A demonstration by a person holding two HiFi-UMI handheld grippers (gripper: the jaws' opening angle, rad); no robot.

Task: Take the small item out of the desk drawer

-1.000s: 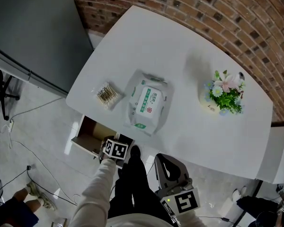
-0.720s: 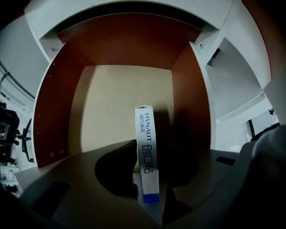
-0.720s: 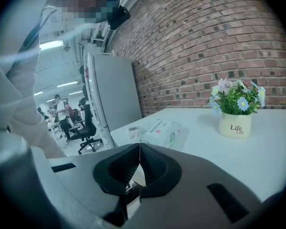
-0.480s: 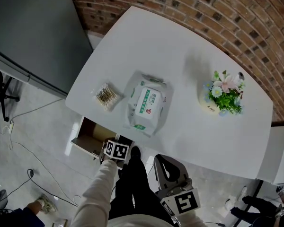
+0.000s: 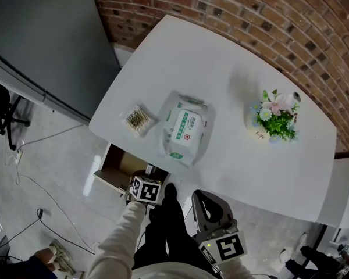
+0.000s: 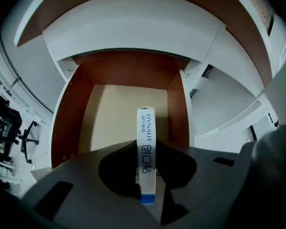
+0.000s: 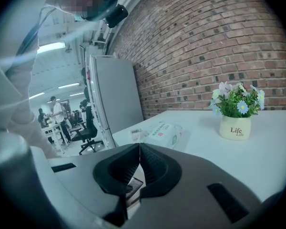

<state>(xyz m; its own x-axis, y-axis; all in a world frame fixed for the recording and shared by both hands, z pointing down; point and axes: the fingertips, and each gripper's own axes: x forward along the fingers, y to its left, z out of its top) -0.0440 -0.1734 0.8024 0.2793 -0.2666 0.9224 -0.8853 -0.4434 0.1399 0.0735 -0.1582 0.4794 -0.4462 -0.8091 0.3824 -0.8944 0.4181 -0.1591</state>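
Observation:
The open desk drawer hangs under the white table's near left edge. Its beige floor and brown side walls fill the left gripper view. My left gripper sits at the drawer's front, shut on a thin white box with blue print. The box stands on edge between the pads, its far end pointing into the drawer. In the head view only that gripper's marker cube shows, and the box is hidden. My right gripper is shut with nothing in it, held low near the person's body.
On the white table lie a packet of cotton swabs and a pack of wet wipes. A small flower pot stands at the right. A brick wall runs behind, and a grey cabinet stands at the left.
The head view has shifted slightly. My left gripper stays at the drawer's front, and the right gripper has not moved.

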